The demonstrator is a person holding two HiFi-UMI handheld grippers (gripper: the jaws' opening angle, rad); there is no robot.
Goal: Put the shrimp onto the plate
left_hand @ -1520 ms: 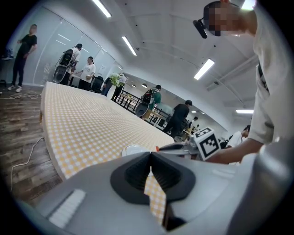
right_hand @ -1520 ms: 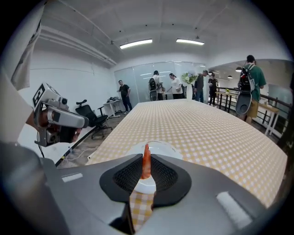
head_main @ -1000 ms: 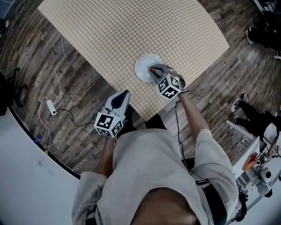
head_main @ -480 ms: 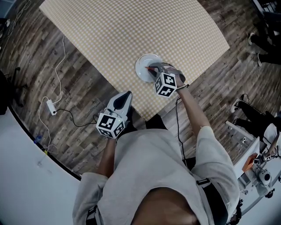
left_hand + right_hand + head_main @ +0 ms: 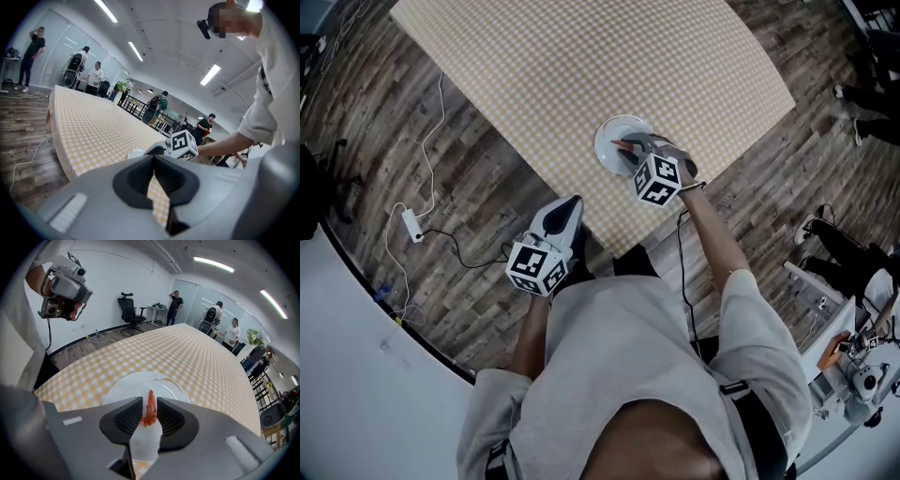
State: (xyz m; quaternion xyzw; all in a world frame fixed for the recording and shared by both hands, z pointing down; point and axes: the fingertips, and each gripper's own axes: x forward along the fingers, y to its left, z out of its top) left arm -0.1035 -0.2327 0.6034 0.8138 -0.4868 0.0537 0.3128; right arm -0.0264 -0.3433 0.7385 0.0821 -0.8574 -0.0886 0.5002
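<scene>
Close to the body, the left gripper (image 5: 568, 202) hangs by the table's edge, its jaws drawn together on nothing. Farther out, the right gripper (image 5: 630, 148) tilts down over the white plate (image 5: 123, 386). Its jaws have just been opening and now stand apart, with the shrimp (image 5: 150, 409) loose between them, seemingly lying on the plate. This looks like the release — next, the gripper should lift straight clear without dragging the shrimp. Compared with the earlier frame, the gripper has rolled slightly but is otherwise in place.
</scene>
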